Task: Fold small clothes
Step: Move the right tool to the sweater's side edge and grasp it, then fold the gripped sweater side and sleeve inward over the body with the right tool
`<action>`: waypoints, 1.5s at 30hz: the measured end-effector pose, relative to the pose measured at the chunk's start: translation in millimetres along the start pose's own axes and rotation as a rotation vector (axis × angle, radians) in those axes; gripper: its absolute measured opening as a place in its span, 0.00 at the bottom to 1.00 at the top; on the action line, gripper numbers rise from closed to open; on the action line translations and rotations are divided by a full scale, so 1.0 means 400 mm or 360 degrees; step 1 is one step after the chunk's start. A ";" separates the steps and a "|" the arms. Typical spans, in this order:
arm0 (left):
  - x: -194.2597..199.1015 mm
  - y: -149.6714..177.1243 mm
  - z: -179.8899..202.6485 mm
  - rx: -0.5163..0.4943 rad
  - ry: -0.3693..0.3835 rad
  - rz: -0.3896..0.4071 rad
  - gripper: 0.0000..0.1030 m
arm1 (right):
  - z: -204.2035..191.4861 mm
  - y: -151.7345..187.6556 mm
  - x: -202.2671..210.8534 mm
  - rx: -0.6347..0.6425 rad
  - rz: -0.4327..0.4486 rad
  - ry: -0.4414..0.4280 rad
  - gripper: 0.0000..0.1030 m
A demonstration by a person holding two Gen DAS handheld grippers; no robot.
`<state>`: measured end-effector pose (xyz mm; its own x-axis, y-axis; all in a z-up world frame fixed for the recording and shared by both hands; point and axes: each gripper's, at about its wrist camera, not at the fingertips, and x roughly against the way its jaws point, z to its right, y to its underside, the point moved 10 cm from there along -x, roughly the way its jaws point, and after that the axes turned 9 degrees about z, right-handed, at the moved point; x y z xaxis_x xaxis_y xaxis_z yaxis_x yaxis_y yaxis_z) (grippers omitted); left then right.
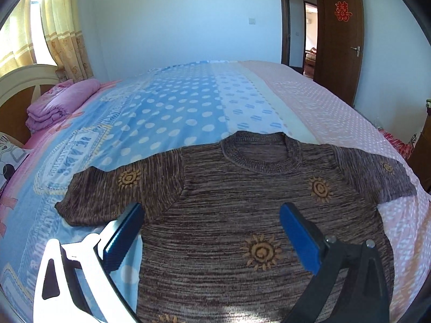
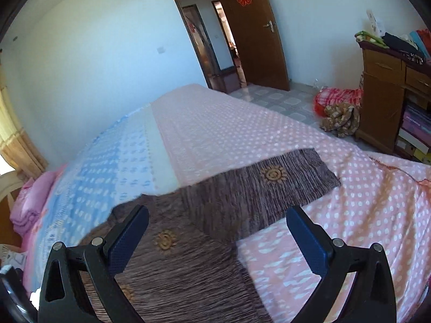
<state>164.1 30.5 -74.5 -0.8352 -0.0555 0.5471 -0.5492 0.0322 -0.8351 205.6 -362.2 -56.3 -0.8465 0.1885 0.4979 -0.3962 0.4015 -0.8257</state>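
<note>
On bed (image 1: 188, 102): one brown sweater (image 1: 242, 215), two sleeves spread.

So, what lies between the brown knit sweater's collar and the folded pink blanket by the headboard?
In the left wrist view, only bedspread: blue fabric with white polka dots separates the brown knit sweater from the folded pink blanket. Nothing else rests there.

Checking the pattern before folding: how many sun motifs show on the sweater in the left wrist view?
5 on the sweater: left sleeve, right sleeve, right chest, centre front, and one cut off at the bottom edge. More may be hidden.
</note>
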 end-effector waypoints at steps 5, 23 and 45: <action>-0.072 0.013 -0.002 0.0000 0.0060 -0.0021 1.00 | 0.136 -0.029 -0.083 -0.0066 0.0077 0.0142 0.99; -0.342 0.108 -0.110 0.0148 -0.0106 -0.0245 1.00 | 0.530 0.023 -0.408 -0.0249 -0.0244 0.0607 0.76; -0.356 0.121 -0.113 0.0283 -0.0001 -0.0276 1.00 | 0.074 -0.092 -0.294 0.0172 -0.0080 0.0100 0.07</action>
<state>255.1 85.0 -190.3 -0.7288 -0.0452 0.6833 -0.6707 -0.1540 -0.7256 309.3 -425.8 -92.4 -0.8019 0.2276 0.5524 -0.4767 0.3134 -0.8213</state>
